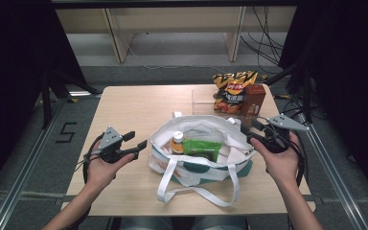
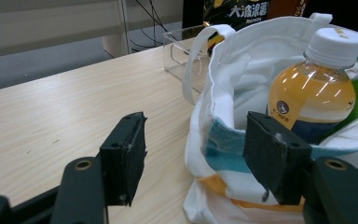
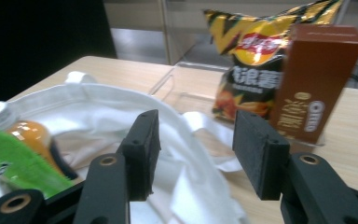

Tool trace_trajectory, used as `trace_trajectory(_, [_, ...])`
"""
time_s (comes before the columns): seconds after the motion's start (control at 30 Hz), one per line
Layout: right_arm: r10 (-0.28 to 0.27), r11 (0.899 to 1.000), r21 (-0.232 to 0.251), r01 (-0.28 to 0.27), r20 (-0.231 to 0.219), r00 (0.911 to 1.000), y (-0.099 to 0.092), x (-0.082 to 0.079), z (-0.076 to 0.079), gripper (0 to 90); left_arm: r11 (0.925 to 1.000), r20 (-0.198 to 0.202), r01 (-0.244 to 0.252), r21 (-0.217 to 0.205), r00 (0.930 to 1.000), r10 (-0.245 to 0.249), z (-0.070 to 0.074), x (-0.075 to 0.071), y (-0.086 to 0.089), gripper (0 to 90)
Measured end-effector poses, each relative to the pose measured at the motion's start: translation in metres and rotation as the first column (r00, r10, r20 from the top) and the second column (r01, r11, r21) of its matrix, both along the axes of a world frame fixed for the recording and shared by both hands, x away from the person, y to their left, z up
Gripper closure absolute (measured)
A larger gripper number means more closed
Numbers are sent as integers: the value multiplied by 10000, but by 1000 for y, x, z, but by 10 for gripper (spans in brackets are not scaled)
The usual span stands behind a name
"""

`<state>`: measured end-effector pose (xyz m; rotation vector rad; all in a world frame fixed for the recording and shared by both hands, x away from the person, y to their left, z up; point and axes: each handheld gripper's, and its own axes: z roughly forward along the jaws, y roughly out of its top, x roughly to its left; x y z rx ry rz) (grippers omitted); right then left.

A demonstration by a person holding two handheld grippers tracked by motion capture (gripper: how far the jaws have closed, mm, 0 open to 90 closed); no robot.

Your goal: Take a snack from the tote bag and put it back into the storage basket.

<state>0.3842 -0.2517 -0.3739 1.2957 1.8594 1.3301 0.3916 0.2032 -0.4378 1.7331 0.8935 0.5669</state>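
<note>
Tote bag [image 1: 199,158]: mid-table, mouth open for packing.
Left gripper [image 1: 139,144]: wide, empty, straddling the bag's left rim.
Right gripper [image 1: 247,130]: half-open, empty, over the bag's right rim.

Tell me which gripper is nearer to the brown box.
Right. The right gripper is at the tote bag's near-right rim, just in front of the brown box. The left gripper is across the bag, at its left side, much farther away.
</note>
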Motion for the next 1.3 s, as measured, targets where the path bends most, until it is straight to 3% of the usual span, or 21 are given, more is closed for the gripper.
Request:
trace_trajectory(0.13, [490,9987,-155,-487,195,9986,8,-3,-1,518,10000,3,-61,29,10000,61,1,0,0,384])
trace_trajectory(0.5, [1162,9932,124,-1159,-293,9928,29,-11,-10,510,10000,32,-42,49,10000,42,1,0,0,383])
trace_trajectory(0.6, [1435,9896,-74,-1436,-87,9896,33,-10,-12,501,10000,39,-38,43,10000,38,2,0,0,383])
trace_trajectory(0.77, [1706,9853,184,-1700,-363,9847,41,-12,-16,488,10000,43,-21,56,10000,20,1,0,0,383])
trace_trajectory(0.9, [2078,9780,-93,-2083,-374,9775,44,-11,-19,478,10000,49,-10,68,10000,9,1,0,0,382])
trace_trajectory(1.0, [2045,9789,131,-2041,-474,9777,49,-12,-21,474,10000,40,-22,87,10000,22,2,0,0,382])
trace_trajectory(1.1, [2117,9773,3,-2119,-426,9764,51,-12,-22,470,10000,66,5,77,10000,-6,2,0,-1,382])
trace_trajectory(1.13, [2176,9760,197,-2167,-778,9729,52,-14,-22,469,10000,67,5,74,10000,-5,2,0,-1,382])
trace_trajectory(1.2, [2253,9741,-93,-2260,-483,9731,52,-11,-23,467,10000,72,0,78,10000,-1,2,0,-1,382])
trace_trajectory(1.23, [2203,9754,215,-2192,-794,9722,54,-14,-23,467,10000,73,2,82,10000,-3,2,0,0,382])
trace_trajectory(1.3, [2318,9725,-137,-2327,-455,9717,52,-10,-25,465,10000,72,1,82,10000,-1,2,0,0,382])
